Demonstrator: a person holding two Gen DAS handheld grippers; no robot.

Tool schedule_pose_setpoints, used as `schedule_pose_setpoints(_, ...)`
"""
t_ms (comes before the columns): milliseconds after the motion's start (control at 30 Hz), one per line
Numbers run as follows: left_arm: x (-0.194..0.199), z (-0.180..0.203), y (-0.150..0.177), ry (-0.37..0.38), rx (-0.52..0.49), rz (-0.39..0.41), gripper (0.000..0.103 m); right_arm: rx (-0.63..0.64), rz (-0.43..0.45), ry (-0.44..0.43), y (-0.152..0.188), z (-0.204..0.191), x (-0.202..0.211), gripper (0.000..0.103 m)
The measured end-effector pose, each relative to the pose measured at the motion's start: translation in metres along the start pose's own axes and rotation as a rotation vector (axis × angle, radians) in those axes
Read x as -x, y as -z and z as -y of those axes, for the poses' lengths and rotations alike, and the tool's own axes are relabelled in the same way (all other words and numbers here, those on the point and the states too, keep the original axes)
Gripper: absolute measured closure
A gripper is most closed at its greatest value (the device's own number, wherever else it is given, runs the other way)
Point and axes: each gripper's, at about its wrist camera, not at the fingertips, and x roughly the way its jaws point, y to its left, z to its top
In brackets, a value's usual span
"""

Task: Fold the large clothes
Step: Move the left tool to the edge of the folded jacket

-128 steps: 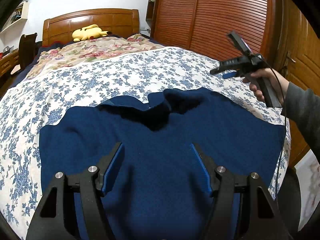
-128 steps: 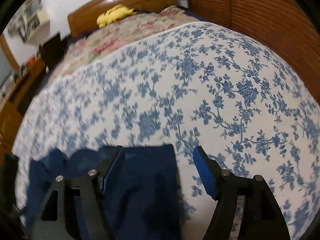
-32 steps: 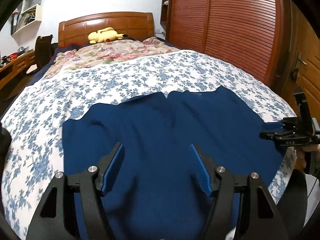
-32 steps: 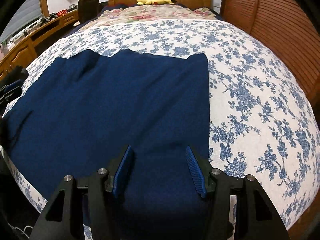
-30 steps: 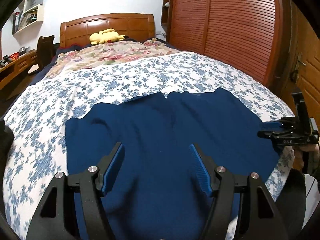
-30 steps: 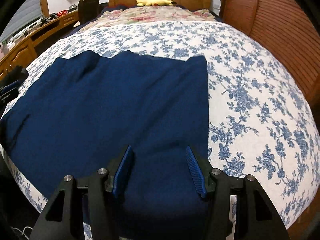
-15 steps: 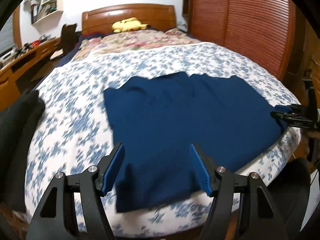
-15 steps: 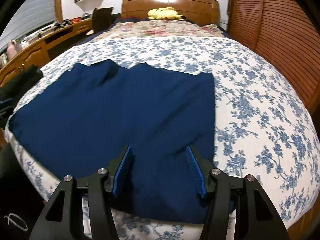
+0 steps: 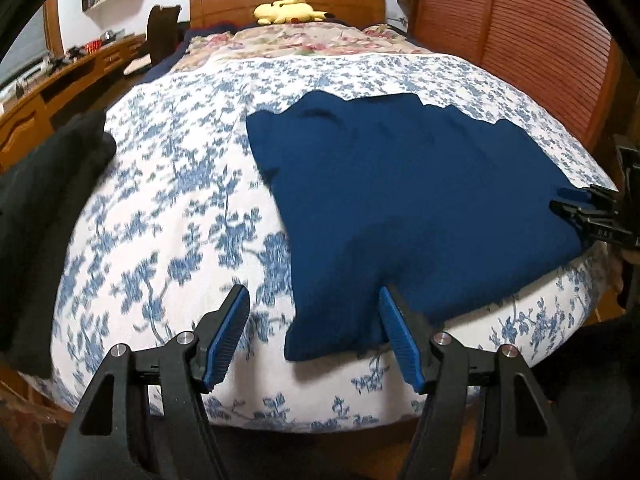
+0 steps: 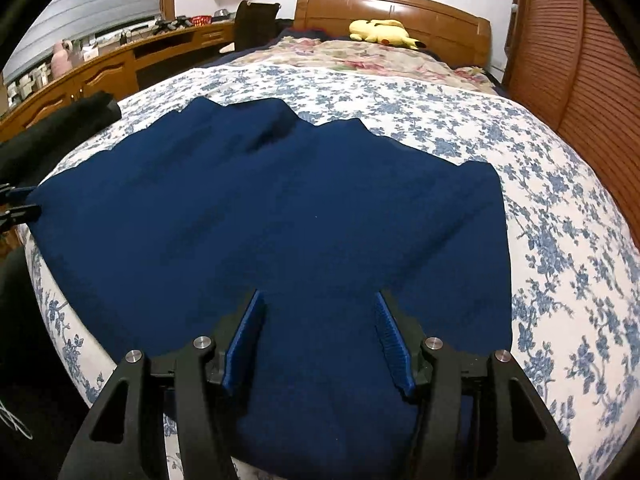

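My left gripper (image 9: 314, 330) stands parted and empty over the near left corner of the navy garment (image 9: 404, 200), which lies flat on the floral bedspread (image 9: 168, 184). My right gripper (image 10: 318, 336) gapes unclenched above the garment's near edge, cloth spreading ahead of both fingers

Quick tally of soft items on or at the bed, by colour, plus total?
Navy blue: 1, the garment spread flat on the floral bedspread
Yellow: 1, the plush toy by the headboard
Black: 1, a dark fabric item at the bed's left edge; what it is I can't tell
Total: 3
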Motion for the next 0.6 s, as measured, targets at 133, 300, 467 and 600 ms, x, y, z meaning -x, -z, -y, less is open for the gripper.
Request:
schedule_pose_setpoints(133, 0.002, -0.004, 0.007, 0.022, 0.039, 0.004, 0.035, -0.016, -0.009, -0.018, -0.005, -0.005, -0.005, 0.044)
schedule_pose_setpoints(300, 0.004, -0.008, 0.012, 0.055, 0.069, -0.003, 0.046, -0.005, 0.006, -0.013, -0.001, -0.006, -0.009, 0.043)
schedule_pose_setpoints(467, 0.004, -0.007, 0.016, 0.066, 0.076, -0.015, 0.055, -0.015, 0.007, -0.022, -0.001, -0.005, -0.008, 0.043)
schedule_pose_setpoints(600, 0.003, -0.009, 0.015, 0.081, 0.101, -0.024, 0.059, -0.01, 0.002, -0.016, -0.003, -0.008, -0.009, 0.043)
